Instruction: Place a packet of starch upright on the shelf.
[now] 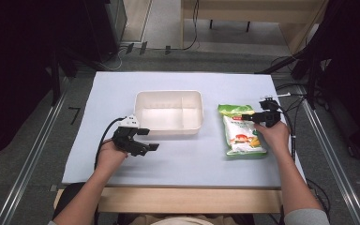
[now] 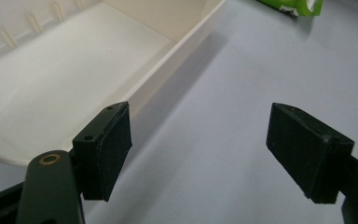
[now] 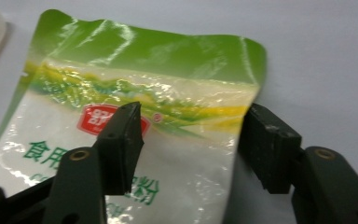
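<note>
1. Right gripper (image 3: 189, 140) jaws stand apart astride the green-and-white glossy plastic food pouch (image 3: 135, 121), lying right of the white divided plastic tray (image 1: 168, 112), poised to pinch it.
2. Left gripper (image 2: 198, 149) jaws parted, empty, waiting near the tray's near-left corner.

At frame centre the tray (image 1: 168, 112) was plain cream-white. To its right, the bag (image 1: 240, 131) was green at the top, white below, with a red logo, green lettering and orange-red printing. Both tools (image 1: 143, 140) (image 1: 258, 117) were black. The table (image 1: 178, 159) was pale blue-grey.
</note>
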